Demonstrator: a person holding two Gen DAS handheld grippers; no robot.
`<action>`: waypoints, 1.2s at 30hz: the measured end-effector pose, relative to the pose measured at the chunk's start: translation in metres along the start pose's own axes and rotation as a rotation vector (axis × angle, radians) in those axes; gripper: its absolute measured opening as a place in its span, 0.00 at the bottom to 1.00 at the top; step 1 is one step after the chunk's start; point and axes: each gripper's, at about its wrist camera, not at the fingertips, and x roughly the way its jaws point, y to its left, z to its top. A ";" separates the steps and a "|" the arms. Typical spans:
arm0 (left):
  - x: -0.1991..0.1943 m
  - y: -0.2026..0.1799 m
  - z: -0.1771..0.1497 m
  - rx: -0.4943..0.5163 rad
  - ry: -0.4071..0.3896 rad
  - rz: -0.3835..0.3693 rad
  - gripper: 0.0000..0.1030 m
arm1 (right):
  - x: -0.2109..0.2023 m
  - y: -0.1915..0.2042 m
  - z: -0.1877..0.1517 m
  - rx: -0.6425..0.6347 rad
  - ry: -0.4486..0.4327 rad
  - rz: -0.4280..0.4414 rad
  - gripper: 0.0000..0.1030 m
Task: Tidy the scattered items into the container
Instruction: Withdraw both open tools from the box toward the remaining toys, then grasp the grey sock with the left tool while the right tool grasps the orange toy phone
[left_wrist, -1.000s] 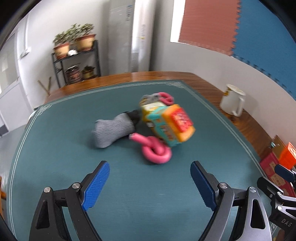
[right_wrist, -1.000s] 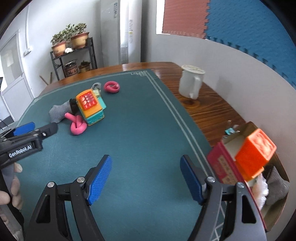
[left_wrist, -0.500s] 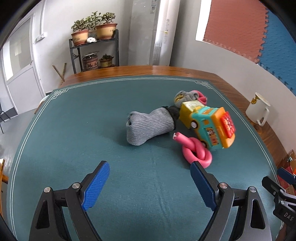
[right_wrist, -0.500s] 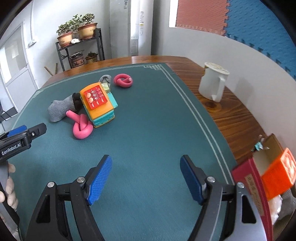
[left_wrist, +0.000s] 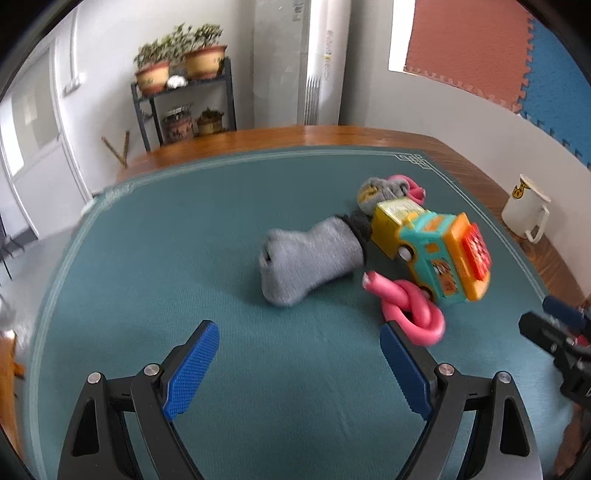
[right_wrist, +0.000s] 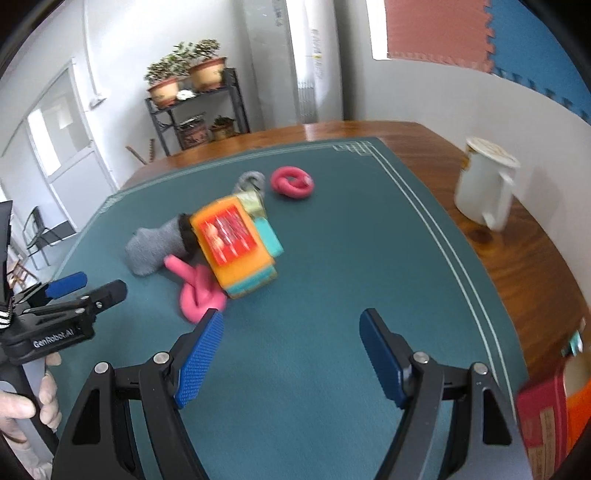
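Green table mat (left_wrist: 221, 229) spreads ahead of both wide-open, empty grippers: left gripper (left_wrist: 299, 365), right gripper (right_wrist: 288, 354). Red box (right_wrist: 543, 417) is cropped, blurred at right.

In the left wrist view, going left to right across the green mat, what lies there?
grey sock → pink knotted tube → toy bus → white mug, which stands off the mat on the bare wood. A second sock and another pink tube lie behind the bus; their place overlaps it.
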 end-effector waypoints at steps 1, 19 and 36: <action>0.002 0.003 0.004 0.015 -0.014 0.011 0.88 | 0.003 0.003 0.003 -0.007 -0.006 0.002 0.77; 0.081 -0.008 0.036 0.284 0.001 -0.050 0.88 | 0.028 -0.010 -0.005 0.056 0.018 0.038 0.77; 0.059 0.035 0.041 0.031 -0.046 -0.125 0.57 | 0.044 0.018 0.022 -0.067 0.003 0.048 0.77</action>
